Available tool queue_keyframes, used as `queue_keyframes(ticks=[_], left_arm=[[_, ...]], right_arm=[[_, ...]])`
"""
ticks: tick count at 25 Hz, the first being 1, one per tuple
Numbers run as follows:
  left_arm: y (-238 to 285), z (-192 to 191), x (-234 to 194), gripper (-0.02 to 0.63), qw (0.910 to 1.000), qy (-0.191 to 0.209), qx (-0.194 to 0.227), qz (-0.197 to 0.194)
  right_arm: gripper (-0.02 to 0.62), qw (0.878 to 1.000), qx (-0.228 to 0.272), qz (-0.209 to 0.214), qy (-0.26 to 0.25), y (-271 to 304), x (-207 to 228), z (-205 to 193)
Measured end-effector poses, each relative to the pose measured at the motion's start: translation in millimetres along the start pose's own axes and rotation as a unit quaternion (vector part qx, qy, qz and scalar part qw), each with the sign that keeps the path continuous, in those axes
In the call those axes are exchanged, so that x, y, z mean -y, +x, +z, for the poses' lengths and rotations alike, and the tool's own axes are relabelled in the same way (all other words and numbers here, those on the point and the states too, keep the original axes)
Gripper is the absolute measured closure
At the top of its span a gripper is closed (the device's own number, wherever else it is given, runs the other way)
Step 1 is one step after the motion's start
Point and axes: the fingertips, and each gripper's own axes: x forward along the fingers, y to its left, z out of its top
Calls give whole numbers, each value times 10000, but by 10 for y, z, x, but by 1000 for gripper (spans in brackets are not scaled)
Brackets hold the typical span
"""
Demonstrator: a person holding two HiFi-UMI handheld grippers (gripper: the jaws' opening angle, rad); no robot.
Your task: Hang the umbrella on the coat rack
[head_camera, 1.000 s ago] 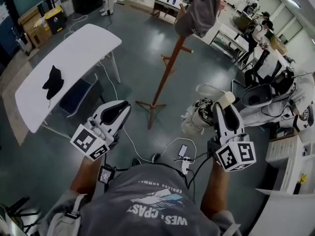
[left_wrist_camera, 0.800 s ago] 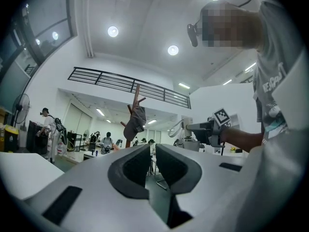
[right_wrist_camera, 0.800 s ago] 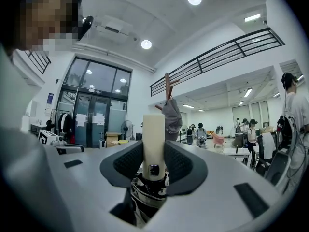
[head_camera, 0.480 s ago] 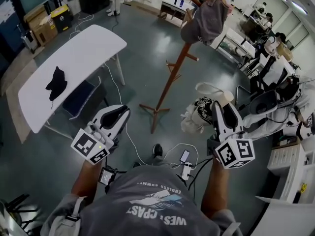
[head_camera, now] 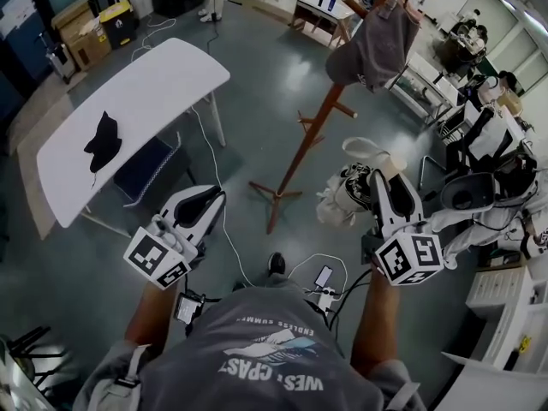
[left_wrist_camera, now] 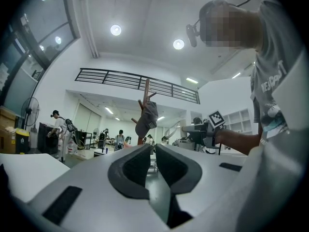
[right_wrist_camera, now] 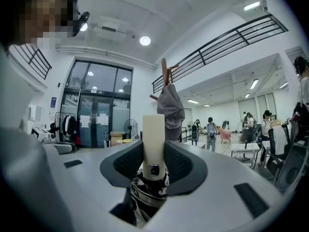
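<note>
The brown wooden coat rack (head_camera: pixel 301 139) stands on the floor ahead, a grey cap (head_camera: pixel 375 48) hanging from its top pegs. My right gripper (head_camera: pixel 387 181) is shut on the cream handle (right_wrist_camera: pixel 154 139) of the folded black-and-white umbrella (head_camera: pixel 349 193), which hangs below the jaws at waist height, right of the rack's base. In the right gripper view the coat rack (right_wrist_camera: pixel 165 74) and cap (right_wrist_camera: pixel 170 109) rise straight behind the handle. My left gripper (head_camera: pixel 204 199) is shut and holds nothing; in its own view the left gripper (left_wrist_camera: pixel 152 151) points at the coat rack (left_wrist_camera: pixel 146 93) in the distance.
A white folding table (head_camera: pixel 145 88) with a black cloth (head_camera: pixel 103 139) stands at the left, a blue chair (head_camera: pixel 141 168) beneath it. Cables and a power strip (head_camera: pixel 321 281) lie by my feet. White equipment (head_camera: pixel 484 199) and desks crowd the right side. People stand far off.
The rack and table have shifted in the head view, with the rack's top reaching farther over me. Both grippers hold about the same pose, the umbrella still clamped in the right one.
</note>
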Motion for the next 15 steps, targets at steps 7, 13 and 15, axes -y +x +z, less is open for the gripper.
queue_keyframes(ticks=[7,13,15], left_arm=[[84,-93,-51,558,9998,-52,-106,128],[173,-193,-62,558,9995,-107,-217,204],[191,-226,-62,558,9993,-130,-264,238]], right_arm=[[439,10000,-67,68,22,241,150,-67],[439,9998,-158,50,69,420,342,-175],[439,9998,-196,61,82,486,395,-216]])
